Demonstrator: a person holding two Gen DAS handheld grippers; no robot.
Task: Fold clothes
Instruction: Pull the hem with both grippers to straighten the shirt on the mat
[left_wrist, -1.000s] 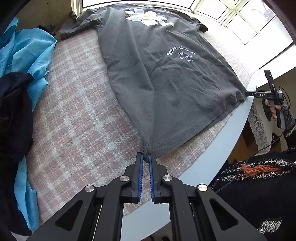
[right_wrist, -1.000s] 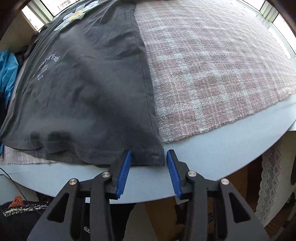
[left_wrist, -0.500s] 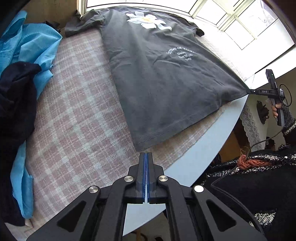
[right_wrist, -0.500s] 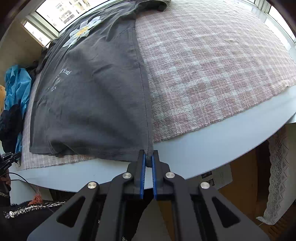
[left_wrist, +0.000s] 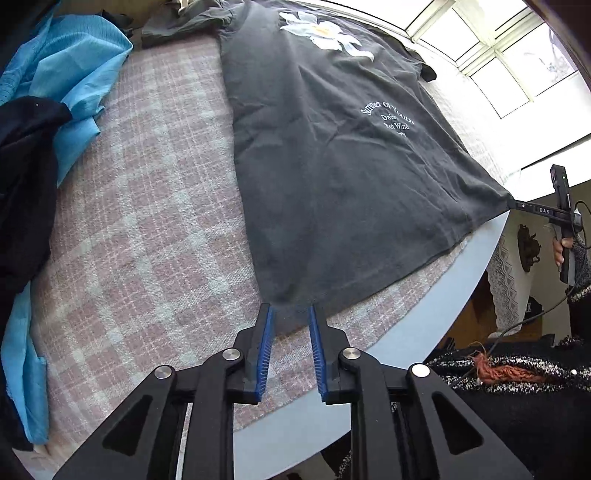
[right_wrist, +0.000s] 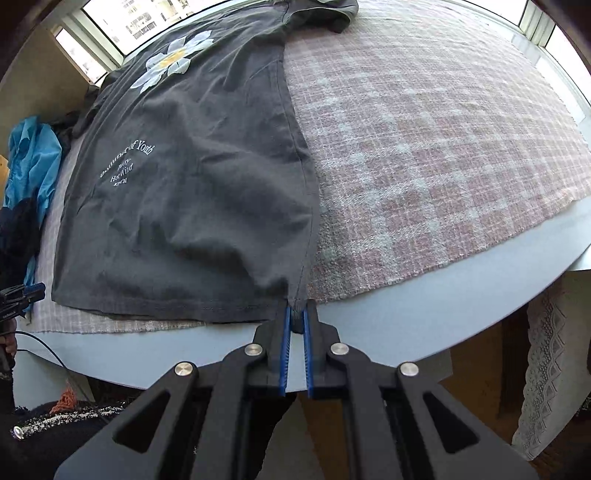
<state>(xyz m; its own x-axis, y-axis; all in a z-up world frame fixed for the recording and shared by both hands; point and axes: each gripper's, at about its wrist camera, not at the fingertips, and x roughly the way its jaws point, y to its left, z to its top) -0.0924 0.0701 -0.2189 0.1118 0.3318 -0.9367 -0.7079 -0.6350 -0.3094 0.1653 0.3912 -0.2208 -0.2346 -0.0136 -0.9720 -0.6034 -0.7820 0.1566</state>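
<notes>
Left wrist view is showing the dark grey T-shirt (left_wrist: 332, 177) lying spread out flat, print side up, on the pink plaid cloth (left_wrist: 147, 221) straight ahead of the fingers, its hem corner sitting between the parted blue pads of the left gripper (left_wrist: 291, 325), which is gripping nothing. Out to the right of those fingers, the right gripper (left_wrist: 517, 204) is pinching the other hem corner at the table's edge. In the right wrist view, the right gripper (right_wrist: 296, 321) is closing its pads on a small bunch of that corner, and the fabric just beyond the tips is puckering up.

No fold is showing anywhere on the shirt: sleeves, body and hem are all lying open, so the whole folding looks to be left, with only one hem corner being held. Judging by the open jaws at the other corner, a grip there seems likely next.

Left of the left fingers, a bright blue garment (left_wrist: 66, 74) and a dark navy garment (left_wrist: 26, 177) are lying heaped, unfolded too.
</notes>
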